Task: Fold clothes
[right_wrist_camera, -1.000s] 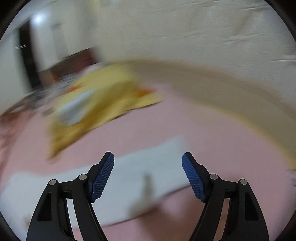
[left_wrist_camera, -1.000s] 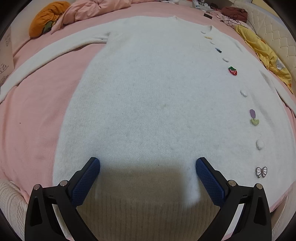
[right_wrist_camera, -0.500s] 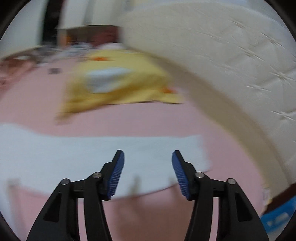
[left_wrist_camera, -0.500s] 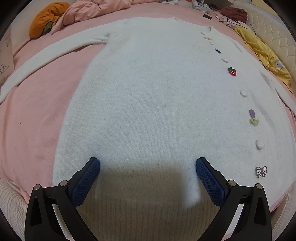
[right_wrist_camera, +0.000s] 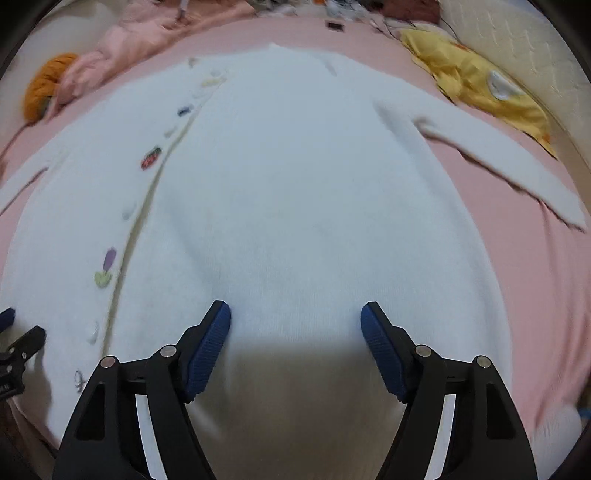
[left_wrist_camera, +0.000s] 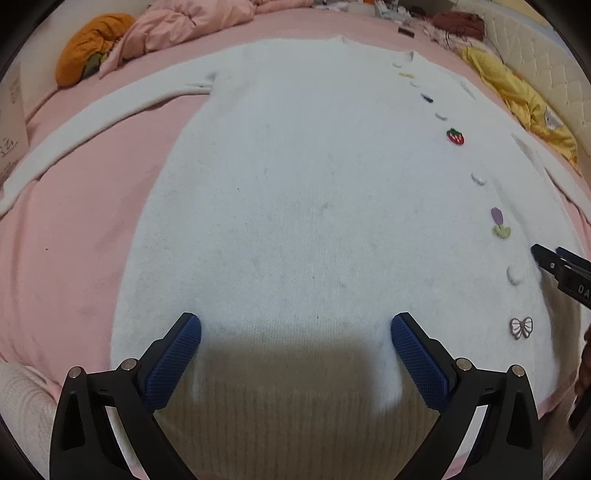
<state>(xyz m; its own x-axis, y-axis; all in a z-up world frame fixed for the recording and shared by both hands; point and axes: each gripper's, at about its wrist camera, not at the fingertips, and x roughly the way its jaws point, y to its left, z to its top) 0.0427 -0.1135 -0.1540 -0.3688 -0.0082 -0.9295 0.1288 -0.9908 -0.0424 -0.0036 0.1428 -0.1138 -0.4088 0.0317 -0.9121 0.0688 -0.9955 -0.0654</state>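
A white fluffy cardigan point(left_wrist_camera: 295, 184) lies flat on the pink bed, sleeves spread, with a row of buttons and small patches (strawberry point(left_wrist_camera: 455, 136), tulip, bow) down its front. My left gripper point(left_wrist_camera: 295, 332) hovers open over the ribbed hem of the left half, nothing between its pads. In the right wrist view the cardigan point(right_wrist_camera: 314, 184) fills the frame. My right gripper point(right_wrist_camera: 295, 321) hangs above the hem of the right half, its jaws opening with nothing between them. Its tips point(left_wrist_camera: 546, 254) show at the right edge of the left wrist view, and the left gripper point(right_wrist_camera: 22, 325) shows at the far left.
A yellow garment point(left_wrist_camera: 524, 103) lies by the cream quilted headboard point(left_wrist_camera: 535, 55) on the right. An orange bundle point(left_wrist_camera: 88, 44) and a crumpled pink duvet point(left_wrist_camera: 184, 22) sit at the far left. Dark red clothing point(left_wrist_camera: 458, 22) and small clutter lie at the far end.
The right wrist view swung from the right sleeve and headboard to the cardigan's body. Its jaws narrowed, then widened. The right gripper entered the left wrist view. The left gripper stayed still.
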